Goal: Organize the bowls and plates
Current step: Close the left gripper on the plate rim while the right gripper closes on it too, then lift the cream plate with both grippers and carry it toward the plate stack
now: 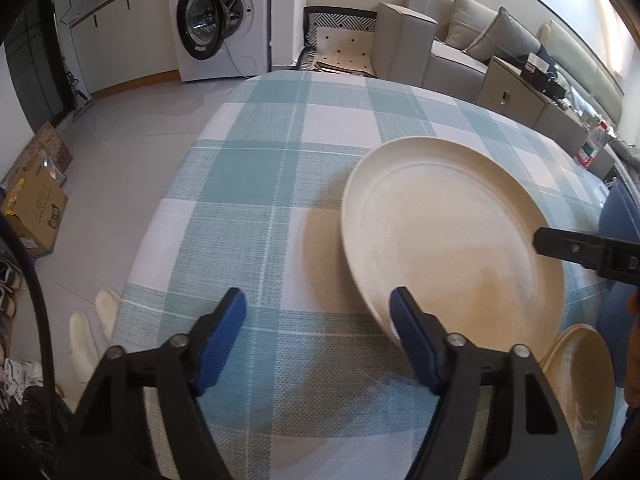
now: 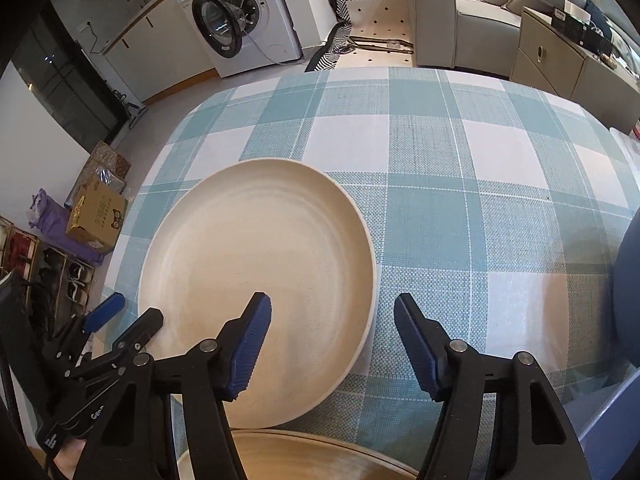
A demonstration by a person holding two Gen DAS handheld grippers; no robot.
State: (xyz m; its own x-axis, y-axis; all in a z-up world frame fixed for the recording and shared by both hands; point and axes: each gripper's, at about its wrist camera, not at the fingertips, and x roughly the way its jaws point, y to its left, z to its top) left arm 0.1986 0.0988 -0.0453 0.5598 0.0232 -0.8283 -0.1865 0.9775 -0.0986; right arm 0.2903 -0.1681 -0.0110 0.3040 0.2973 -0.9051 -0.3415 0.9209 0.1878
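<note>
Both grippers gape empty: left gripper (image 1: 318,314); right gripper (image 2: 332,318); between them cream plate (image 2: 256,280) on checked tablecloth (image 2: 440,168); wooden bowl (image 2: 296,460) nearest.

Place: a home, open living and laundry area
Evidence: front-loading washing machine (image 1: 218,24), grey sofa (image 1: 460,40), shoe rack (image 2: 48,268), checked tablecloth (image 2: 440,160)

Even, bright daylight is seen in both views. Strong fisheye distortion is present: the checked tablecloth (image 1: 260,184) is bowed and black vignetting is left at the corners. A soft shadow is cast left of the cream plate (image 1: 452,240). Overexposure is noted at the upper right of the left wrist view. Focus is sharp centrally; edges are softened.
</note>
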